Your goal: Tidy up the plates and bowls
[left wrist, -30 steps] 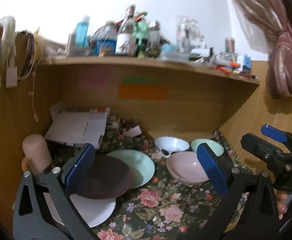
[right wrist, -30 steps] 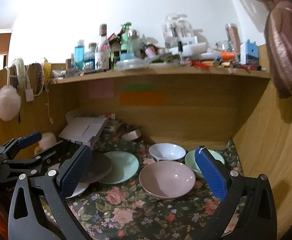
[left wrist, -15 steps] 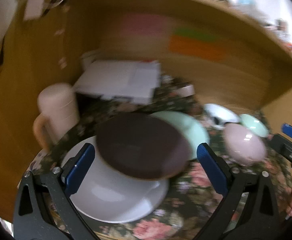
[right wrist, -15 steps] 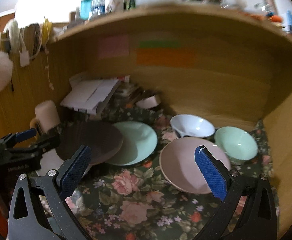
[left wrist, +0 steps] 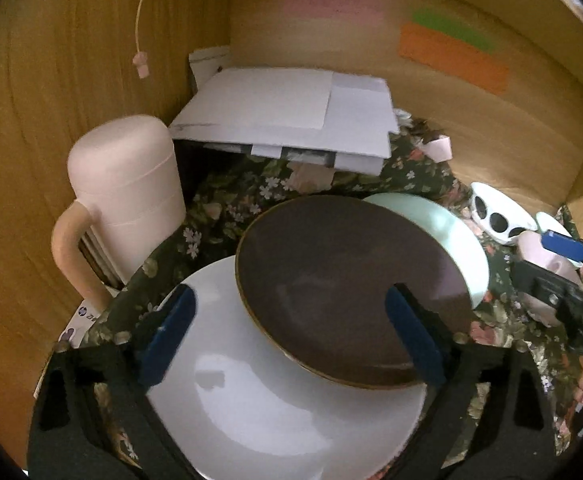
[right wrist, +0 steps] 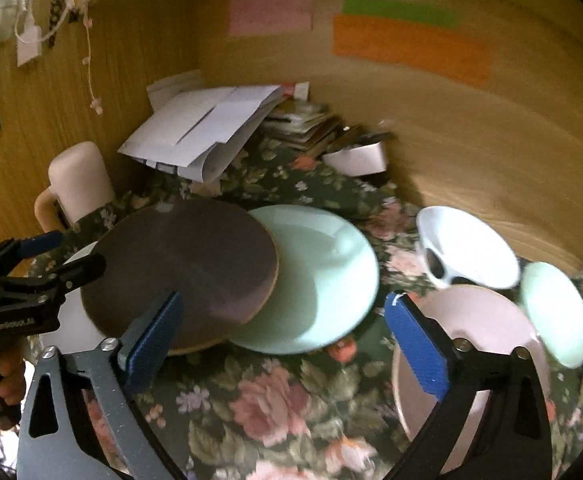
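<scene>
On the flowered cloth [right wrist: 267,392], at far left, the left gripper [left wrist: 291,336] hangs jaws wide, gripping nothing, over a white plate [left wrist: 275,412] and the brown plate [left wrist: 343,284] overlapping it. Next, a green plate [right wrist: 323,276] tucked under the brown one. The right gripper [right wrist: 283,336], jaws wide and bare, hovers beside a pink bowl [right wrist: 487,324]
</scene>
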`<move>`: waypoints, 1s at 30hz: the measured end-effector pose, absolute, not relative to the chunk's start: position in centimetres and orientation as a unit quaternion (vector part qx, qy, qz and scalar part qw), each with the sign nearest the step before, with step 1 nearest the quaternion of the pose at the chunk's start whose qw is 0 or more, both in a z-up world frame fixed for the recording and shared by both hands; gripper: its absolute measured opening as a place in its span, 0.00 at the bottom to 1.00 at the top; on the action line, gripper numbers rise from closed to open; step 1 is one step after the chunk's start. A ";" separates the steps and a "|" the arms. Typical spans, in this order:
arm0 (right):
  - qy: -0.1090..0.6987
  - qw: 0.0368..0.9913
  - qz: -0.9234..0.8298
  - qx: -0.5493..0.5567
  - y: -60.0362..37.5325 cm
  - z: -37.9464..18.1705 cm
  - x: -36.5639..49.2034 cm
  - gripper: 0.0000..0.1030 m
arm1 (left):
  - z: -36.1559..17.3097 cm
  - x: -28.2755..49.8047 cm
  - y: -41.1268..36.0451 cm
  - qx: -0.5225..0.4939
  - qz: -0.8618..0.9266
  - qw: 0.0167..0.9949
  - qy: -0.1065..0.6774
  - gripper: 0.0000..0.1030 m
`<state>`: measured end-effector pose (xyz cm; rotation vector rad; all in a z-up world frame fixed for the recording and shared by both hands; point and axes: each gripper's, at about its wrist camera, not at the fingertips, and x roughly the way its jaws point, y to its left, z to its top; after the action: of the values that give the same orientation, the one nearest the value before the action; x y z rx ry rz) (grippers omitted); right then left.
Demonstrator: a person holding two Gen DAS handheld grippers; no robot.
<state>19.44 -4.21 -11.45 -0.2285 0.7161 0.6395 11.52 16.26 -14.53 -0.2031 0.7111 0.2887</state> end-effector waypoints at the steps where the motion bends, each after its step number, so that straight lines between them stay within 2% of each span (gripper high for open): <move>1: 0.350 0.877 0.308 -0.111 -3.8 -11.7 19.9 0.89 | -14.7 11.8 16.6 -0.103 0.139 0.920 0.353 0.88; 7: 0.404 0.847 0.331 -0.101 -1.7 -13.6 22.8 0.71 | -15.7 12.9 17.9 -0.118 0.136 0.912 0.367 0.80; 9: 0.415 0.840 0.334 -0.101 -1.2 -14.2 23.3 0.66 | -15.9 13.2 18.2 -0.126 0.131 0.911 0.369 0.71; 12: 0.427 0.834 0.333 -0.102 -0.5 -14.9 24.1 0.61 | -16.1 13.6 18.5 -0.132 0.120 0.909 0.377 0.64; 14: 0.435 0.830 0.336 -0.100 -0.1 -15.3 24.6 0.53 | -16.1 13.6 18.6 -0.134 0.117 0.908 0.380 0.61; 18: 0.446 0.823 0.341 -0.088 0.2 -15.9 25.5 0.46 | -16.3 14.0 18.8 -0.137 0.111 0.904 0.389 0.47; 20: 0.451 0.819 0.344 -0.088 0.7 -16.2 25.7 0.39 | -16.3 13.9 19.0 -0.136 0.112 0.904 0.389 0.43; 27: 0.458 0.811 0.352 -0.094 2.2 -17.3 26.4 0.34 | -16.8 14.4 19.5 -0.150 0.090 0.897 0.405 0.33; 30: 0.461 0.809 0.355 -0.088 2.5 -17.7 26.7 0.34 | -17.1 14.5 19.6 -0.148 0.088 0.897 0.407 0.33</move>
<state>26.72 2.46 -17.69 -0.1876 0.9858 0.7591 14.55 19.55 -17.09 -0.3073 0.8422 0.1832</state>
